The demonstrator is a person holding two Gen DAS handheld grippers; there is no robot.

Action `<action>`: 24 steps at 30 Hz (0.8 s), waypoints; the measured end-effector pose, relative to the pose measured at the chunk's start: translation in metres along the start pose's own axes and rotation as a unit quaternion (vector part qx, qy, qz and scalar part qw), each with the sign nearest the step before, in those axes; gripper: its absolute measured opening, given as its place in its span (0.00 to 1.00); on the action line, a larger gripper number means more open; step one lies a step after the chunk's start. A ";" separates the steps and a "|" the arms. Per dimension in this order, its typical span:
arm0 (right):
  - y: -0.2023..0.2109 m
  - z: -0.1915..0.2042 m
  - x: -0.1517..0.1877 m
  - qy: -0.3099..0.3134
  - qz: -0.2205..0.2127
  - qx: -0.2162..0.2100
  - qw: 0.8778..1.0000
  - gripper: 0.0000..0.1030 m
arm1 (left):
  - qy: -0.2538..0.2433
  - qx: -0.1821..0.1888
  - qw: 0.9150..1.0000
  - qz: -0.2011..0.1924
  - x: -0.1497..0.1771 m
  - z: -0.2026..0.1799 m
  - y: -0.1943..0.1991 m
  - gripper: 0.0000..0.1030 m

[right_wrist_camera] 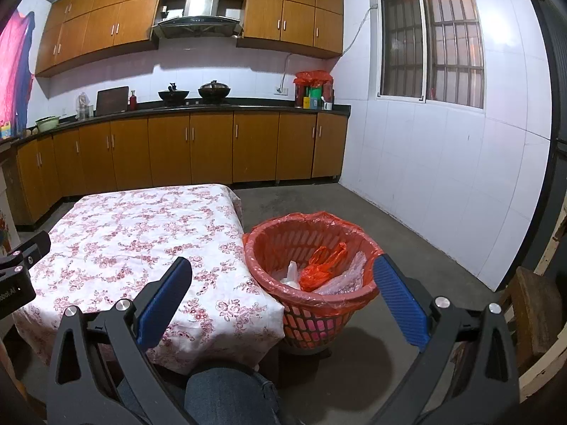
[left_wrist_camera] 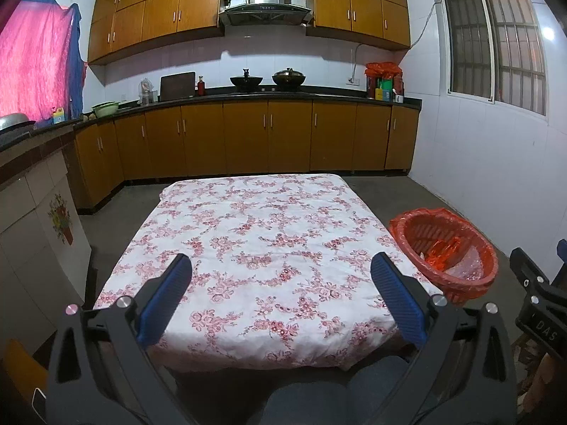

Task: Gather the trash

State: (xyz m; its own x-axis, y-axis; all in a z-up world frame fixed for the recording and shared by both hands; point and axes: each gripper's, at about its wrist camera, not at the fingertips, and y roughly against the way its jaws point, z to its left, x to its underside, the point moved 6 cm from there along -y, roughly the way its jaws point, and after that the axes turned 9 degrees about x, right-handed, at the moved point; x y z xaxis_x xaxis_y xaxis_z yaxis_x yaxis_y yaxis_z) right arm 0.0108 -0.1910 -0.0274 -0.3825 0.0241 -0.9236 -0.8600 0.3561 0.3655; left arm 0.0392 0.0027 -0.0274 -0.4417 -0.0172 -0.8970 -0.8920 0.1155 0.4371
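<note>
Trash bags (right_wrist_camera: 320, 267) lie inside the red lined basket (right_wrist_camera: 312, 272) beside the worktop's (right_wrist_camera: 141, 233) right edge, handy for drops. Left tool (left_wrist_camera: 280, 276) and right tool (right_wrist_camera: 283, 276) hover spread apart, empty.

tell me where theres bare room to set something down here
The whole floral tablecloth is bare, from the near edge between the open left gripper to the far edge facing the cabinets. Bare floor lies between the basket and the white wall. The basket itself is crowded with bags, and it touches the table's right corner.
</note>
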 end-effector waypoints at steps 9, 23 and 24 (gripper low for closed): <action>0.000 0.000 0.000 0.000 0.001 0.000 1.000 0.98 | 0.002 0.001 1.000 0.001 0.000 0.001 0.000 0.96; 0.000 -0.001 0.000 0.000 0.000 0.000 1.000 0.98 | 0.000 0.005 1.000 0.003 0.002 -0.001 0.000 0.96; 0.000 -0.001 0.000 0.000 0.000 0.000 1.000 0.98 | 0.000 0.006 1.000 0.003 0.002 -0.001 -0.001 0.96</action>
State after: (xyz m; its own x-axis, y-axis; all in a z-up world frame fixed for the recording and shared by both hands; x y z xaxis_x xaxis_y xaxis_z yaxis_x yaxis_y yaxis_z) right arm 0.0109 -0.1918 -0.0273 -0.3825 0.0241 -0.9236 -0.8601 0.3560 0.3655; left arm 0.0386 0.0018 -0.0298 -0.4476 -0.0156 -0.8941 -0.8878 0.1272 0.4423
